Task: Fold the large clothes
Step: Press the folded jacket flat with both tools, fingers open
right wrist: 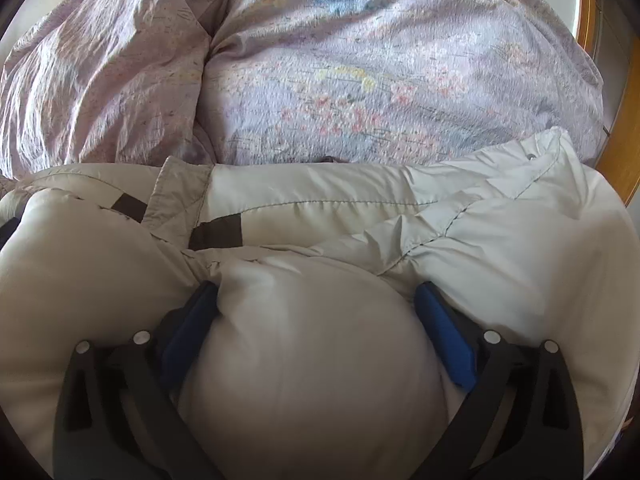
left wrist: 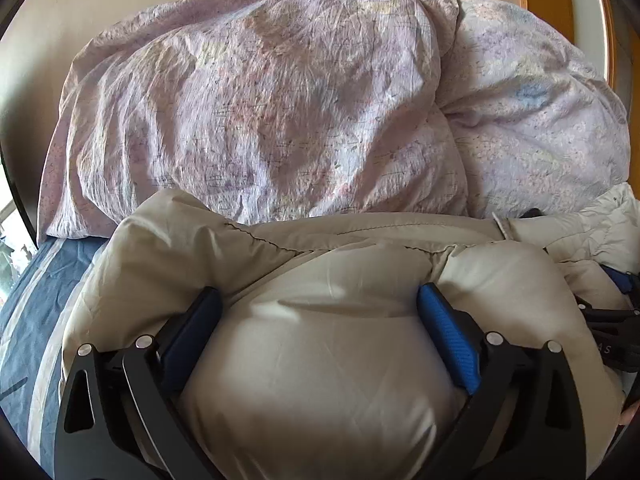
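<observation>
A puffy cream padded jacket (left wrist: 320, 256) lies on the bed and fills the lower half of both views (right wrist: 360, 208). My left gripper (left wrist: 320, 300) has its blue-padded jaws wide apart, pressed into the jacket with a bulge of fabric between them. My right gripper (right wrist: 316, 292) stands the same way, jaws wide with a bulge of jacket between them. A collar tab with dark patches (right wrist: 180, 196) shows in the right wrist view. The right gripper's black body (left wrist: 612, 328) shows at the right edge of the left wrist view.
A crumpled lilac floral duvet (left wrist: 260, 112) is heaped just behind the jacket (right wrist: 340, 80). A blue striped bedsheet (left wrist: 36, 304) lies at the left. A wooden bed frame (right wrist: 624, 120) runs along the right, and a beige wall (left wrist: 60, 20) stands behind.
</observation>
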### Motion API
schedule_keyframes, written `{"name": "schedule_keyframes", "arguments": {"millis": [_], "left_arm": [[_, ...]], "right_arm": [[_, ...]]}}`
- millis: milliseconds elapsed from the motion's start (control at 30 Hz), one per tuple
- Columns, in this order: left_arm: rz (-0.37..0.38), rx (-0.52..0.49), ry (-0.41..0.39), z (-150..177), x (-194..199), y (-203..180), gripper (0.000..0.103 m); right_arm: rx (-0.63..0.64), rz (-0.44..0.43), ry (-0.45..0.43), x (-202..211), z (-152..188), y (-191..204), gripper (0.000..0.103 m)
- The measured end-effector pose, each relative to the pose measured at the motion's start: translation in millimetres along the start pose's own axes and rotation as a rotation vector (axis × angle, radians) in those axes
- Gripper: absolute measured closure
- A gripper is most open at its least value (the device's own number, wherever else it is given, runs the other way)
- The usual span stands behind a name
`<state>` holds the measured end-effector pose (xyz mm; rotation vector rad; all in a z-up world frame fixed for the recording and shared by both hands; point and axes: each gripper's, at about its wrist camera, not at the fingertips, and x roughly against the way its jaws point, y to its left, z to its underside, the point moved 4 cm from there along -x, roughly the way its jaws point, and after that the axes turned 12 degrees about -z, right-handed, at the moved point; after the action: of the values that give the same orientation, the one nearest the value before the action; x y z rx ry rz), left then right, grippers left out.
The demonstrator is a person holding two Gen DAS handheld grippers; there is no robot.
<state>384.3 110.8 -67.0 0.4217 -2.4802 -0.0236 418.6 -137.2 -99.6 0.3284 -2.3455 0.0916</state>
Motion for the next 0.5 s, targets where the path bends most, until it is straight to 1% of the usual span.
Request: {"name": "schedule_keyframes", "arguments": {"millis": [100,167,200,233,267,300,333,367,433,500], "left_arm": [[-0.024,-0.024,0.025,0,-2,-3,0.002],[-0.019,-0.020,0.042,1,4,2,0.002],[-0.007,-0.005,0.035,-1,11,7,0.002],[0.000,0.011,0.027,-2,17,12,0.002],[0.005,0.030,0.019,-4,23,18,0.002],[0.013,0.051,0.009,-7,30,24,0.002],[0.018,0.064,-0.003,-10,35,29,0.002],[0.017,0.072,-0.018,-14,40,31,0.002],[0.000,0.063,-0.045,-22,47,34,0.001],[-0.028,0.045,-0.062,-28,46,32,0.001]], "right_arm": [[0.001,-0.018,0.031,2,0,-2,0.005],[0.000,-0.056,0.036,17,-1,-4,0.006],[-0.003,-0.075,0.015,27,-2,-7,0.006],[-0.005,-0.092,-0.039,43,-4,-11,0.006],[-0.007,-0.092,-0.098,61,-8,-18,0.006],[-0.012,-0.089,-0.136,72,-12,-24,0.006],[-0.022,-0.083,-0.180,85,-17,-35,0.006],[-0.030,-0.063,-0.206,92,-22,-47,0.006],[-0.033,0.003,-0.211,92,-34,-69,0.006],[-0.034,0.060,-0.196,85,-39,-86,0.006]]}}
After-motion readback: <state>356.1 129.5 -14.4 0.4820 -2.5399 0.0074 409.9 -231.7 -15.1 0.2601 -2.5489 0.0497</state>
